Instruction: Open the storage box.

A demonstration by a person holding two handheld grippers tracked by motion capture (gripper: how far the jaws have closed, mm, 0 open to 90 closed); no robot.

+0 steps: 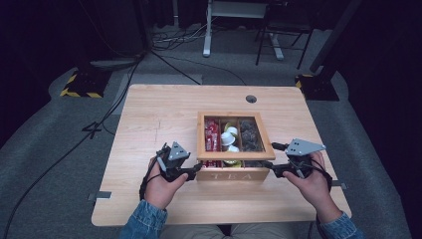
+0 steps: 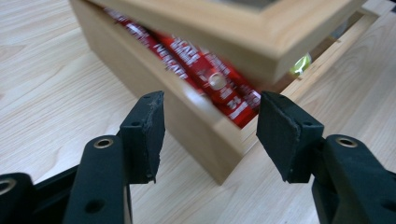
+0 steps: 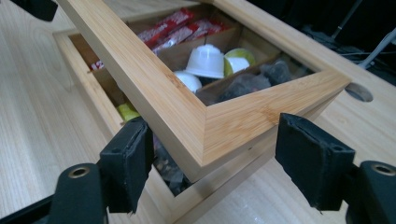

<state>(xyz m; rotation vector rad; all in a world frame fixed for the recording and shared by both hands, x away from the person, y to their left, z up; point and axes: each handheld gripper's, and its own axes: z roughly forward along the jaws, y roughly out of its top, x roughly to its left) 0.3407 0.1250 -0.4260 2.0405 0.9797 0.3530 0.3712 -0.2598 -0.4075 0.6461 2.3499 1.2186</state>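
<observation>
On the table stands a wooden tea box, just in front of the person, and its glass lid sits a little raised and tilted over the base. The left gripper waits at the front left corner with parted jaws that touch nothing. The right gripper has the lid's front right corner between its wide jaws, not yet pressed.

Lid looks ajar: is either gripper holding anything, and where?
Nothing clamped. Left gripper open around the wooden tea box, at a corner; right gripper open around its raised glass-paned lid, at a corner.
</observation>
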